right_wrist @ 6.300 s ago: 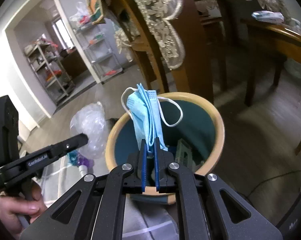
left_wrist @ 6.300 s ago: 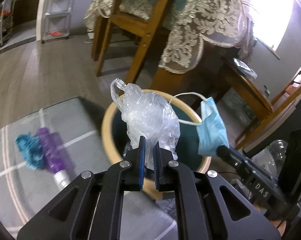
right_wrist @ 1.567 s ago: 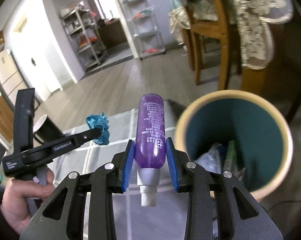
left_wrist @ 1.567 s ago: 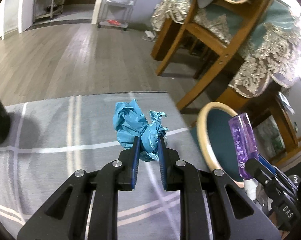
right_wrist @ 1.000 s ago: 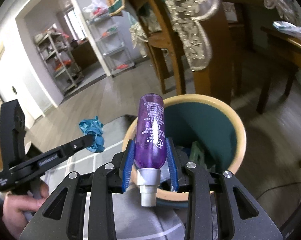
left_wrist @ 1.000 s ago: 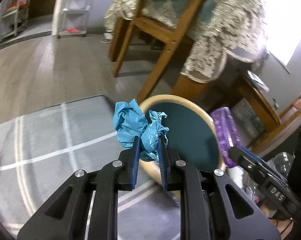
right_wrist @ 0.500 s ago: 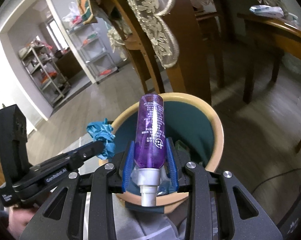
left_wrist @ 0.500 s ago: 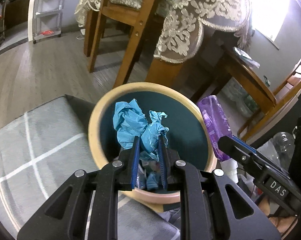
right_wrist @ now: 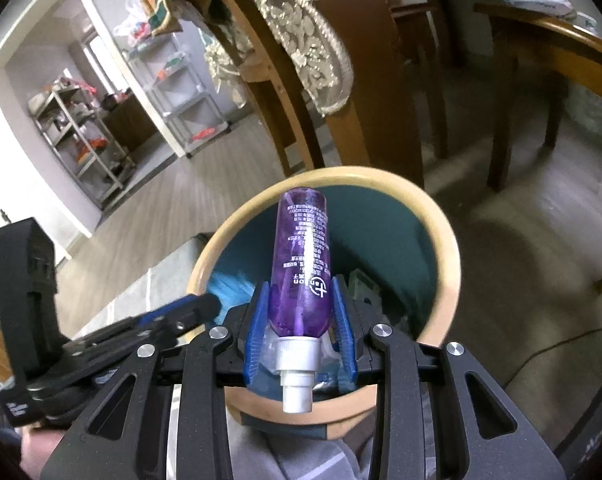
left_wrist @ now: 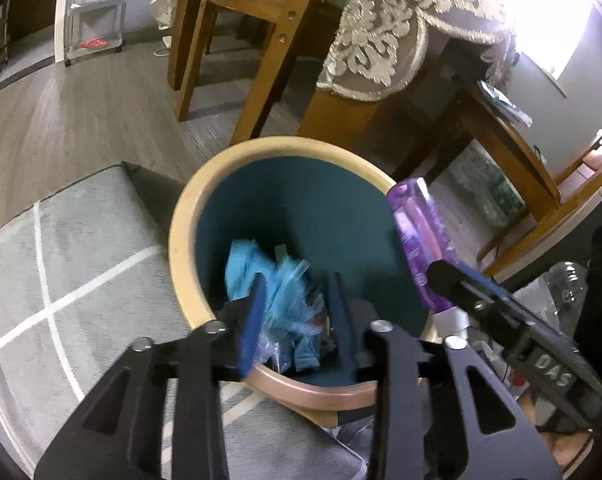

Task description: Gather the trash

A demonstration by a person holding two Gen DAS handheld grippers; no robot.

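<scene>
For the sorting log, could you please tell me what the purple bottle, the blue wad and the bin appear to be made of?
Bottle: probably clear plastic tinted purple; glossy, light shows through, with an opaque white cap.
Wad: thin crinkled film, possibly a plastic bag or glove; blurred, so uncertain.
Bin: smooth pale tan rim, perhaps wood or plastic; matte dark teal inside.

Black gripper — blue pads
</scene>
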